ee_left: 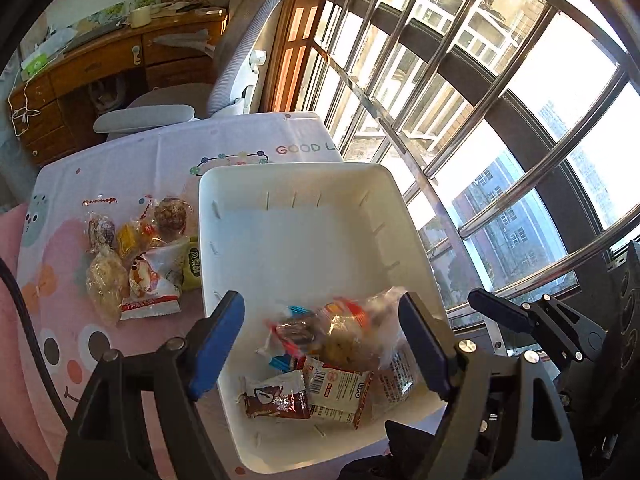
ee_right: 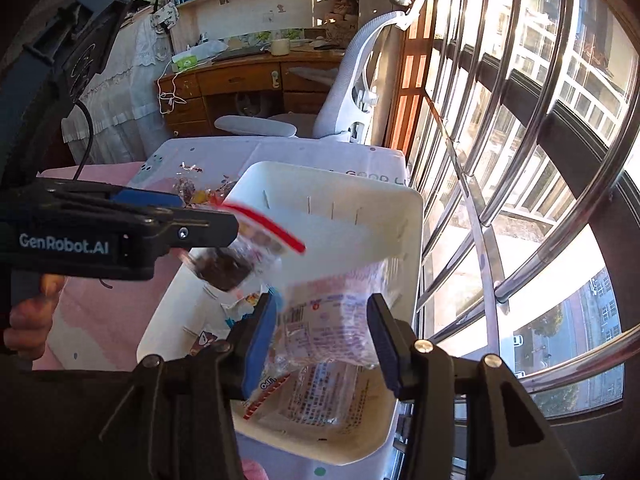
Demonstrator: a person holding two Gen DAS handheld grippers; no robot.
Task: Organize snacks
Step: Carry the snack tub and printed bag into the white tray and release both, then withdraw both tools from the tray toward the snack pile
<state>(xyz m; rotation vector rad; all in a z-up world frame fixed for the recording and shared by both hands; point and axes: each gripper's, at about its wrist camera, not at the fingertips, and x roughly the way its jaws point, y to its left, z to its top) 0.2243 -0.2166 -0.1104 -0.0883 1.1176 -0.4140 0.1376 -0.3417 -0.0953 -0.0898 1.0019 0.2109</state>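
A white bin (ee_left: 304, 236) stands on the table and holds several wrapped snacks (ee_left: 320, 372) at its near end. My left gripper (ee_left: 322, 344) hangs open above them, empty. A pile of wrapped snacks (ee_left: 132, 256) lies on the cloth left of the bin. In the right wrist view the bin (ee_right: 344, 216) is ahead. A clear snack packet (ee_right: 328, 320), blurred, sits between the wide-apart fingers of my right gripper (ee_right: 324, 336); I cannot tell if they touch it. The left gripper (ee_right: 120, 232) enters from the left, with a red-edged packet (ee_right: 256, 240) blurred at its tip.
The table has a pink and white cartoon cloth (ee_left: 60, 320). A barred window (ee_left: 500, 100) runs along the right, close to the bin. A grey office chair (ee_left: 224, 80) and a wooden desk (ee_left: 92, 80) stand beyond the table.
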